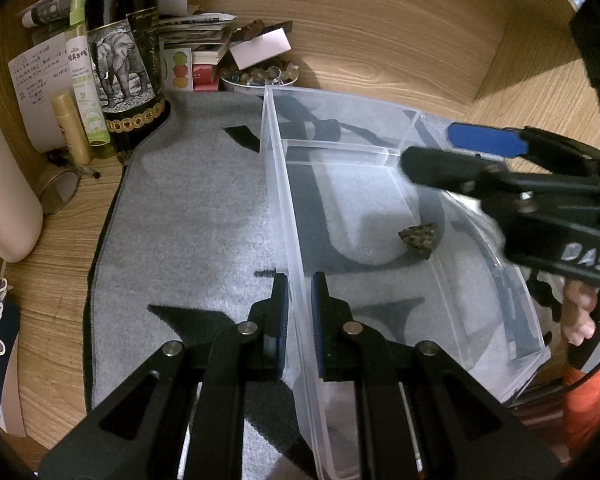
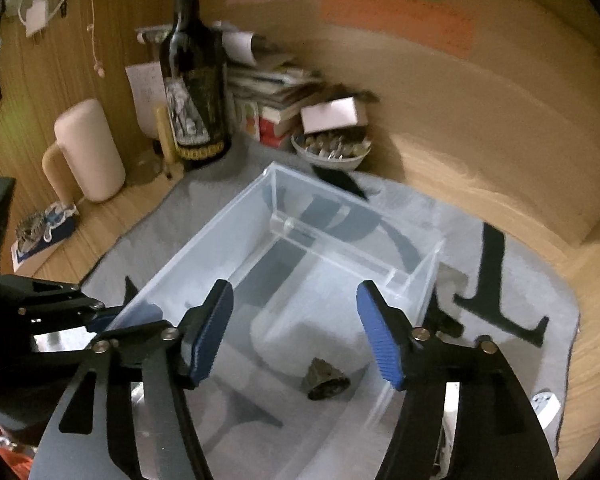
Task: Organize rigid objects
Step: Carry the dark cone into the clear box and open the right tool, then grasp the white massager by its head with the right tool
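My left gripper is clamped on the near side wall of the clear plastic bin, one blue pad outside the wall and the other inside, so the jaws are nearly together with only the thin plastic between them. My right gripper hangs above the bin's large compartment with its jaws spread wide and nothing between them; in the left wrist view I see it coming in from the right over the far side of the bin. The small dark speckled rock lies alone on the floor of that large compartment, below and slightly right of the midpoint between the right fingertips, not touching either of them (in the left view the rock sits toward the right wall, well apart from my left pads). A clear divider walls off a narrower section at the far end of the bin. The bin rests on a grey felt mat with black shapes on it, spread over a wooden desk. Beyond the mat I see a dark bottle with an elephant label, a bowl of small stones and a stack of books and papers.
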`<state>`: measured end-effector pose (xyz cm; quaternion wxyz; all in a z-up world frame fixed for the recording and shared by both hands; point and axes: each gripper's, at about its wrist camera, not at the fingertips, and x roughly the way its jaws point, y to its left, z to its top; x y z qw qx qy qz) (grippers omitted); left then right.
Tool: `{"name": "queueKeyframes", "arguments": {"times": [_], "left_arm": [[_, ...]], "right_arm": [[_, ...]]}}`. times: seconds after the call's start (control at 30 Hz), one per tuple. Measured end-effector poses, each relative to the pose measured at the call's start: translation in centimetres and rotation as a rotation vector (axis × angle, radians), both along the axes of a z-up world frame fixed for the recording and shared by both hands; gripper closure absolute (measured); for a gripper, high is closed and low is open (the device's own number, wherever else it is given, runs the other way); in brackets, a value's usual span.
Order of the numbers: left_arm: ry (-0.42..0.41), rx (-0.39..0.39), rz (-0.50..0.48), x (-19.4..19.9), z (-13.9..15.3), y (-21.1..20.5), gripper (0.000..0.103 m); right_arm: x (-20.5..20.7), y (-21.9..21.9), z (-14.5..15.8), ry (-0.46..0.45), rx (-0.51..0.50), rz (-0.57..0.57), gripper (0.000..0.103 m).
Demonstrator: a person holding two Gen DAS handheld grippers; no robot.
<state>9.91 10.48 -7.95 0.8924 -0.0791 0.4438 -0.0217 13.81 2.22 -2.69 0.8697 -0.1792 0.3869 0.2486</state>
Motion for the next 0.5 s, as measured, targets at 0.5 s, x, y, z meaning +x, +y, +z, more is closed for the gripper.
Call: {"name": "queueKeyframes", "arguments": {"times": [0.5], "left_arm": [[0.002, 0.000, -0.004, -0.1, 0.0, 0.2, 0.092]], "right_arm": [[-2.0, -7.4, 4.1, -0.161, 0.038, -0.203, 0.025]]}}
